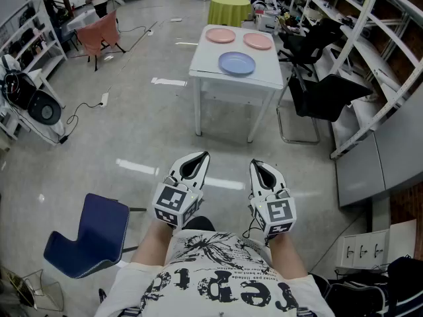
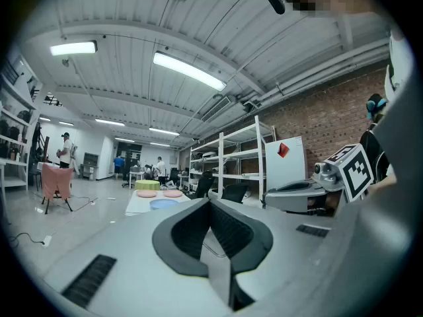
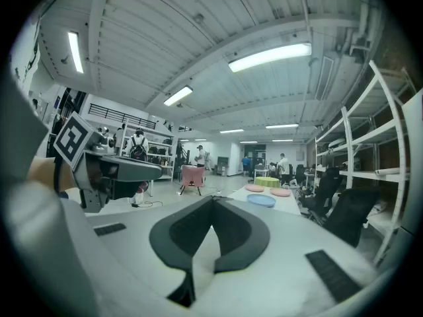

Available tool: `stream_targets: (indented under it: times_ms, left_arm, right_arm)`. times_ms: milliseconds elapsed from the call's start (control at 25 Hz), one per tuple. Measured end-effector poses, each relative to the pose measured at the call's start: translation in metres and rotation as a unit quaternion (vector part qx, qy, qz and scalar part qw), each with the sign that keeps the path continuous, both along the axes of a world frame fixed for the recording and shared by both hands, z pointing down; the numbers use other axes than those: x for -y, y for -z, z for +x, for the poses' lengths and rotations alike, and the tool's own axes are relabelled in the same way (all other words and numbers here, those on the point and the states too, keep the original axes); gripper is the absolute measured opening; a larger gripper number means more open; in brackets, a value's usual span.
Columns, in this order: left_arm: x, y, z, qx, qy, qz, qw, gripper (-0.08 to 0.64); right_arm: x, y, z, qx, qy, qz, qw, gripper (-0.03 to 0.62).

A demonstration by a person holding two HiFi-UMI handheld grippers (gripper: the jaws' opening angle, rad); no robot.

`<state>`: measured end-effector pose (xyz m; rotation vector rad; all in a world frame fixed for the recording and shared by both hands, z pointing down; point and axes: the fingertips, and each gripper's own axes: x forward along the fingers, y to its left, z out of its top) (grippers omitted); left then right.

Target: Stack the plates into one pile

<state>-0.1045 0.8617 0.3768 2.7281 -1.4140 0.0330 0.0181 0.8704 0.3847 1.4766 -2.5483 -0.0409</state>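
The left gripper [image 1: 197,158] and right gripper [image 1: 260,167] are empty, jaws pressed together, well apart from the worktop [image 1: 264,79] — I would step close first, then open them.

Three plates, all separate, none stacked. Each lies flat and face up on the white rectangular table [image 1: 206,61], well ahead of me.

First round pink plate [image 1: 220,35]: far side of the top, left. Second round pink plate [image 1: 257,41]: far side, right, just beside the first, not touching. Round pale-blue plate [image 1: 236,63]: nearer to me, set between the two pink ones, close to both but apart.
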Motion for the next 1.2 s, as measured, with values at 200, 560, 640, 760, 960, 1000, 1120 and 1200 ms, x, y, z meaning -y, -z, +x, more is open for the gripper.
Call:
stream_targets:
  times_ms: [200,560,640,760,960,1000,1120,1200]
  left_arm:
    - [0.007,-0.004,0.001,0.004,-0.004,-0.003,1.0,0.003]
    - [0.019,-0.011,0.01,0.016,-0.008,-0.011,0.9998,0.003]
    - [0.022,-0.014,0.012,0.017,-0.006,-0.015,0.9997,0.003]
    - [0.032,-0.02,0.012,0.018,-0.004,-0.022,0.9996,0.003]
    - [0.061,-0.033,0.009,0.02,-0.003,-0.033,0.9992,0.003]
    - [0.068,-0.035,0.009,0.021,-0.005,-0.033,0.9992,0.003]
    - [0.098,-0.04,0.004,0.02,-0.005,-0.037,0.9991,0.003]
    - [0.124,-0.043,-0.001,0.018,-0.004,-0.043,0.9989,0.003]
  right_arm:
    - [0.008,-0.004,-0.001,0.002,-0.001,-0.004,1.0,0.003]
    - [0.027,-0.005,0.005,0.017,0.0,-0.01,1.0,0.003]
    - [0.031,-0.01,0.011,0.016,-0.009,-0.014,1.0,0.003]
    - [0.039,-0.019,0.014,0.01,-0.017,-0.022,1.0,0.003]
    - [0.066,-0.033,0.013,0.025,-0.015,-0.037,0.999,0.005]
    - [0.075,-0.034,0.014,0.028,-0.015,-0.038,0.999,0.005]
    - [0.104,-0.038,0.013,0.027,-0.021,-0.039,0.999,0.005]
    - [0.128,-0.041,0.009,0.023,-0.023,-0.042,0.999,0.005]
